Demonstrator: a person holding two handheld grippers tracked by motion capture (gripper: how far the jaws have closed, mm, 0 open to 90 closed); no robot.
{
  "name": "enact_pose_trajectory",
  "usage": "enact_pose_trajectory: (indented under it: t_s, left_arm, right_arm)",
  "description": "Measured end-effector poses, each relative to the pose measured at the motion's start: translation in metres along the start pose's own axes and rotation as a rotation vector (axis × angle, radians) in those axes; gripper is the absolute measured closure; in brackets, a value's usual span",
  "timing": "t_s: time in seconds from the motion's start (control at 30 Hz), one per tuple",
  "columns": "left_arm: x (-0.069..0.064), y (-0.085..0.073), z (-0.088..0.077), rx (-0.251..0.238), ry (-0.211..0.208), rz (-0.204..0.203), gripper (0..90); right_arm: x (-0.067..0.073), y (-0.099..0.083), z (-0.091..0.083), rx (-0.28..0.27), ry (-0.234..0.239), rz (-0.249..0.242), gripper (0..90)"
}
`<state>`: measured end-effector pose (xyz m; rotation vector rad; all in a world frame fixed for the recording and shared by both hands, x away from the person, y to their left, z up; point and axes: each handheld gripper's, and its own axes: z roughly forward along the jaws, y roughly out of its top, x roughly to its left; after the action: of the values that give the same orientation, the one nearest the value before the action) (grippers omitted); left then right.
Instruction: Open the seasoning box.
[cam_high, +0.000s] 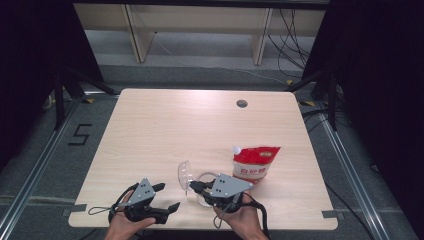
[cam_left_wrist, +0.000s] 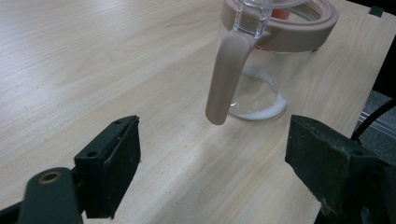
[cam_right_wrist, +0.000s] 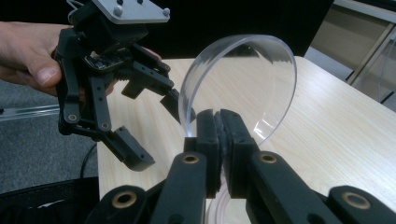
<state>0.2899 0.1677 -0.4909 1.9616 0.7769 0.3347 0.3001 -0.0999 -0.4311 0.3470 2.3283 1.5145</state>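
Clear plastic lid (cam_right_wrist: 243, 88), round and domed, stands on edge above the near part of the table (cam_high: 165, 125), its rim pinched between the pressed-together jaws of the right gripper (cam_right_wrist: 219, 126). From above, the lid (cam_high: 185, 176) hangs just left of that gripper (cam_high: 196, 188), tipped up over the open mouth of a glass jug (cam_high: 204, 186) that sits on the wood directly under the right hand.

In the left gripper view the jug (cam_left_wrist: 271, 60) shows a beige collar around its top, a beige handle (cam_left_wrist: 226, 79) pointing down toward the camera, and a thin layer of white powder lying at its bottom. The left gripper (cam_high: 167, 197) rests near the table's front edge, just left of the jug and apart from it, its jaws spread wide with bare wood between them; the handle stands in front of the gap.

Beyond the jug, to its right, a red and white pouch (cam_high: 254, 162) with a white cap stands close by, nearly touching. A dark round grommet (cam_high: 242, 103) is set in the wood near the far edge, well apart.
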Motion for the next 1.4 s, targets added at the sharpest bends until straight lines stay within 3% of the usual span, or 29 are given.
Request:
enact_pose_trajectory:
  t_s: [0.07,0.17,0.23,0.5,0.53,0.6,0.63,0.7,0.77,0.83,0.9,1.07,1.1,1.13,1.3,1.4]
  left_arm:
    - [-0.001,0.000,0.000,-0.005,0.005,-0.022,16.8]
    - [0.000,0.000,0.000,-0.007,0.007,-0.012,15.6]
    - [0.000,-0.001,0.001,-0.018,0.009,-0.029,15.5]
    - [0.000,-0.001,0.000,-0.017,0.016,-0.043,15.5]
    - [0.001,-0.001,0.000,-0.013,0.018,-0.034,15.5]
    - [0.002,-0.001,0.001,-0.009,0.022,-0.033,15.5]
    - [0.001,0.000,0.000,0.005,0.032,-0.025,15.5]
    - [0.001,0.000,0.001,-0.007,0.014,-0.017,15.5]
    - [-0.001,0.000,0.003,-0.018,0.008,-0.052,15.5]
    - [-0.002,0.000,0.003,-0.021,0.003,-0.053,15.5]
    - [-0.001,0.000,0.003,-0.014,-0.003,-0.024,15.5]
    - [0.000,0.001,0.003,-0.014,0.006,-0.028,15.5]
    - [0.000,0.001,0.003,-0.025,0.011,-0.032,15.5]
    - [-0.001,0.000,0.004,-0.027,0.016,-0.054,15.5]
    - [0.000,0.000,0.004,-0.031,0.018,-0.065,15.5]
    - [0.000,0.001,0.004,-0.030,0.018,-0.061,15.5]
  right_arm:
    - [-0.001,0.001,-0.004,0.001,-0.009,-0.002,85.9]
    - [-0.004,-0.001,-0.011,-0.011,-0.021,0.008,83.6]
    - [-0.005,-0.003,-0.014,-0.012,-0.026,0.014,82.6]
    - [-0.018,-0.027,-0.041,-0.057,-0.045,0.016,75.0]
    - [-0.018,-0.029,-0.043,-0.060,-0.040,0.046,74.4]
    - [-0.020,-0.034,-0.047,-0.065,-0.041,0.049,73.3]
    - [-0.020,-0.034,-0.047,-0.065,-0.041,0.049,73.3]
    - [-0.019,-0.038,-0.051,-0.058,-0.048,0.061,72.6]
    - [-0.020,-0.045,-0.058,-0.060,-0.061,0.085,71.7]
    - [-0.021,-0.048,-0.063,-0.042,-0.065,0.087,71.0]
    - [-0.023,-0.053,-0.068,-0.041,-0.063,0.080,70.3]
    - [-0.024,-0.061,-0.081,-0.041,-0.089,0.119,67.0]
    - [-0.026,-0.063,-0.084,-0.039,-0.100,0.101,66.6]
    - [-0.025,-0.065,-0.086,-0.036,-0.105,0.118,65.8]
    - [-0.025,-0.073,-0.095,-0.033,-0.123,0.137,61.7]
    - [-0.025,-0.077,-0.102,-0.005,-0.148,0.145,57.1]
